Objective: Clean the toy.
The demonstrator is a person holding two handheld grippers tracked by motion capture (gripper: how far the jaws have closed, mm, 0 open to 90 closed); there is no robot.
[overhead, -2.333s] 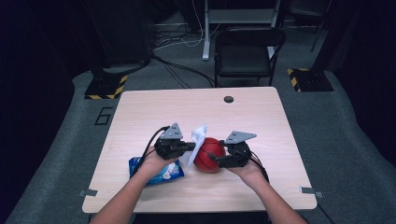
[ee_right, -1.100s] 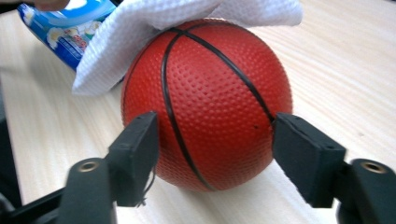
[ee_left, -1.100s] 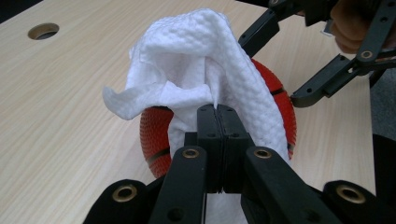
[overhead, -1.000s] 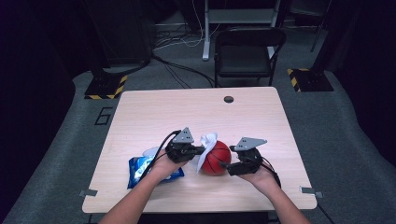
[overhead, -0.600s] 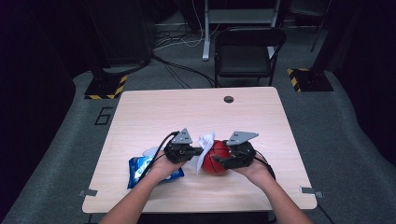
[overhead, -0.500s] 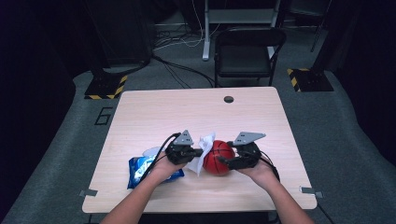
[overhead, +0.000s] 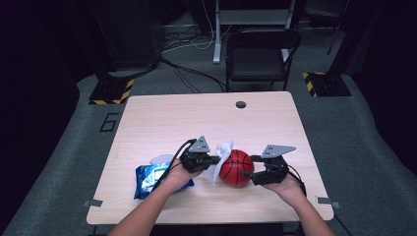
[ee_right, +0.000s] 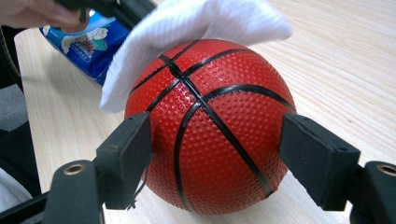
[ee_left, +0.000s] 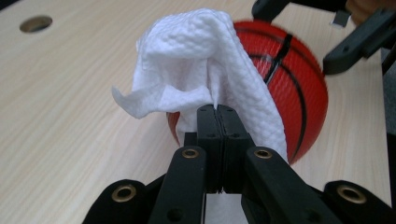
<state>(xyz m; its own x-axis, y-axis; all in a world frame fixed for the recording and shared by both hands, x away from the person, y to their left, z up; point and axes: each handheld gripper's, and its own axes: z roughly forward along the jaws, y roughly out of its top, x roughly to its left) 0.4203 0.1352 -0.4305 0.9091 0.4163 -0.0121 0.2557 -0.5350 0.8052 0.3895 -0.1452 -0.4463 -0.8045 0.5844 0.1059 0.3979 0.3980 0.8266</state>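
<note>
1. The ball, red with black seams, rests on the worktop near its front edge, between the two claws.
2. The left claw lies just left of the ball; in the left gripper view its jaws stand pressed together on the wipe.
3. The wipe, white and embossed, rises from the left claw and drapes over the near upper side of the ball, touching it.
4. The right claw lies just right of the ball in the high view, its jaws pointing toward the left claw.
5. In the right gripper view the right claw has the ball between its jaws; one pad sits at each flank, at about mid height.
6. The jaws of the right claw have just been opening a little, with the ball between them; both pads look to be against the ball's skin, so the claw reads as clamped on the ball.
7. In that same view the wipe covers the far top of the ball.
8. A pack, blue, lies flat on the worktop under the left hand, left of the ball and apart from it; it also shows at the upper left of the right gripper view.
9. A round hole sits in the worktop near its far edge, well apart from the ball.
10. A chair stands on the floor beyond the worktop.
</note>
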